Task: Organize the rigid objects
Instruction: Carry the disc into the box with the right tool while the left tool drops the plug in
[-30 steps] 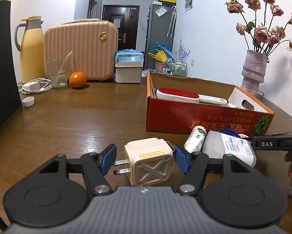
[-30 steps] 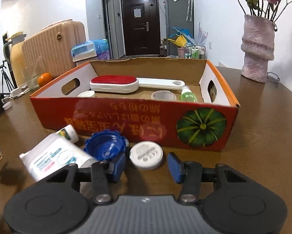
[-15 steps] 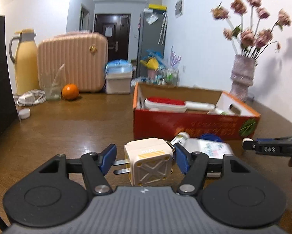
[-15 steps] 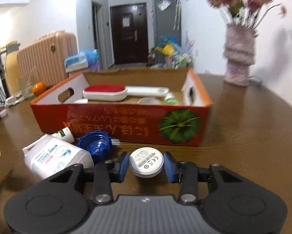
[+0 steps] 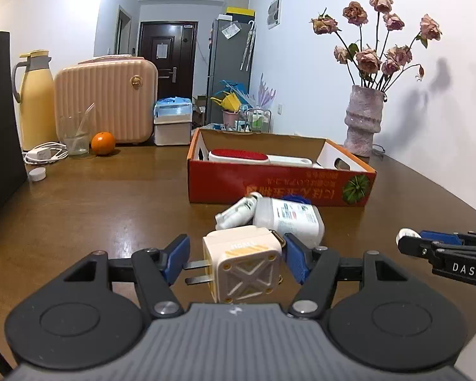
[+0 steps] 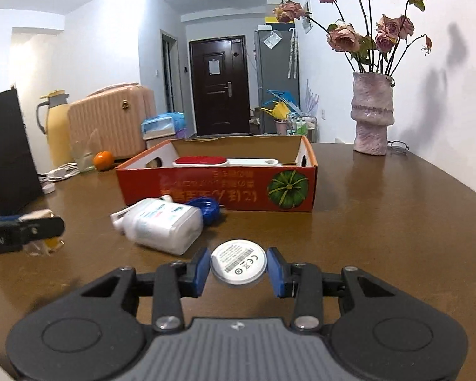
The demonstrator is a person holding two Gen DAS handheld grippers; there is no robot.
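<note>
Pinching a cream plug adapter [image 5: 244, 263], the left gripper [image 5: 236, 258] hangs low over the brown surface [image 5: 110, 203]; its jaws press the adapter's prongs and far side. The right gripper [image 6: 238, 271] has its jaws clamped on a white round disc [image 6: 238, 262]. Between both grippers and the orange cardboard box [image 6: 218, 187] lie a white bottle [image 6: 164, 225] on its side and a blue cap [image 6: 207, 209], just before the box's front wall. A red-topped brush [image 6: 199, 161] rests inside the box.
</note>
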